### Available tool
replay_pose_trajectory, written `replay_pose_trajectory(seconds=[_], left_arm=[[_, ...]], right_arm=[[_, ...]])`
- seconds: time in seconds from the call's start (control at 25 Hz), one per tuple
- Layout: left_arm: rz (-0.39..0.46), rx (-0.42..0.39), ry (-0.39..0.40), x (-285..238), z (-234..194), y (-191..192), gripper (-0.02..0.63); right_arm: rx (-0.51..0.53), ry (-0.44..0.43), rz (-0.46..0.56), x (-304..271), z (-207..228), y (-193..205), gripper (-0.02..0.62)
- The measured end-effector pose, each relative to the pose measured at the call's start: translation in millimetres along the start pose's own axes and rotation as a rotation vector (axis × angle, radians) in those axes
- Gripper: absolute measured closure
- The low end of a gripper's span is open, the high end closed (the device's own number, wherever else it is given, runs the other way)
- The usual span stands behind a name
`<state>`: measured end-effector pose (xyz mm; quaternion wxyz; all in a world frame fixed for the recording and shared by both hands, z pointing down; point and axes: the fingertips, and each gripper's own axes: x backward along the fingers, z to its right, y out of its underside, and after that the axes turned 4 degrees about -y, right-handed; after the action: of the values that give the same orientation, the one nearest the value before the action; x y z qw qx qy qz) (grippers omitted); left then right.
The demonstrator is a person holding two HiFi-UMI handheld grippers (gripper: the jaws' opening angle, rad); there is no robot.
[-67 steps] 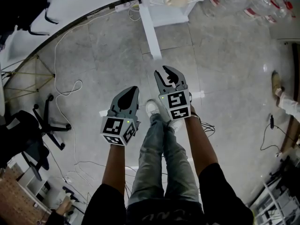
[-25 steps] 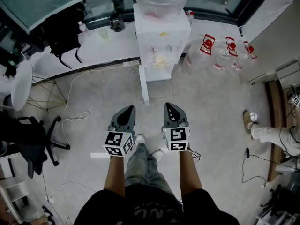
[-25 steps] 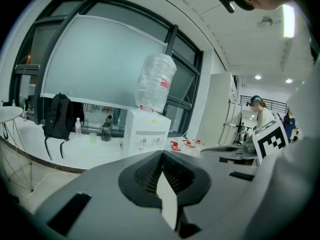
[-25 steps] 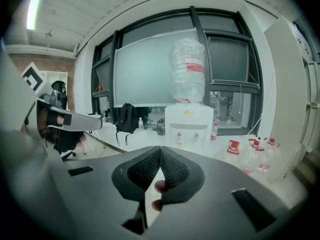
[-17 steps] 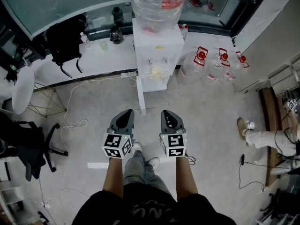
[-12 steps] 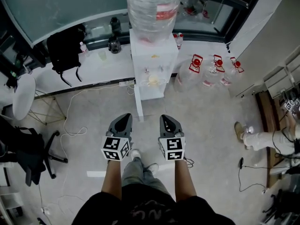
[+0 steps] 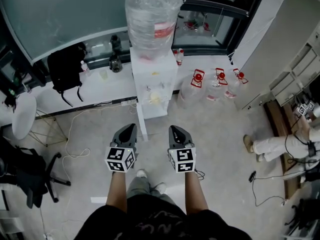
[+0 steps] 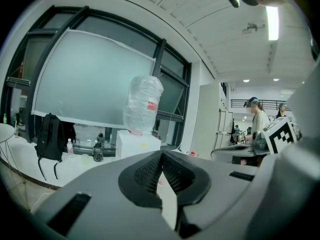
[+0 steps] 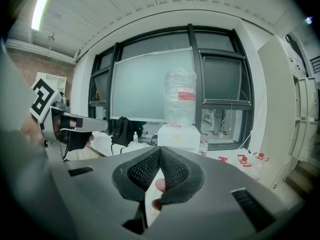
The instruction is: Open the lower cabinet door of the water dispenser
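Clear crinkled plastic water bottle, smooth white dispenser casing, glossy floor, perhaps polished stone

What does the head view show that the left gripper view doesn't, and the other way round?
Only the head view: the floor and the lower door, apparently swung open from the water dispenser. Only the left gripper view: the ceiling light, and the left gripper close up, fingers shut on nothing. Both: the dispenser, its bottle, the black backpack.

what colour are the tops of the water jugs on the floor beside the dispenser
Red tops on clear jugs; they show best in the head view.
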<state>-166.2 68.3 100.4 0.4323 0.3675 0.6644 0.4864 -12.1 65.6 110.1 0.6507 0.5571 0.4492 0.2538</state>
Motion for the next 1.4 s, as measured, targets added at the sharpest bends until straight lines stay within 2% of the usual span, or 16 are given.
replay_pose_trajectory(seconds=[0.52,1.4], left_arm=[[0.051,-0.064,0.053,8,30,-38,0.594],[0.122,-0.087,0.051,44,47,-66,0.594]], right_arm=[[-0.016,0.05,0.064,37,14,-28,0.583],[0.033,0.074,0.104,74,8,-52,0.583]])
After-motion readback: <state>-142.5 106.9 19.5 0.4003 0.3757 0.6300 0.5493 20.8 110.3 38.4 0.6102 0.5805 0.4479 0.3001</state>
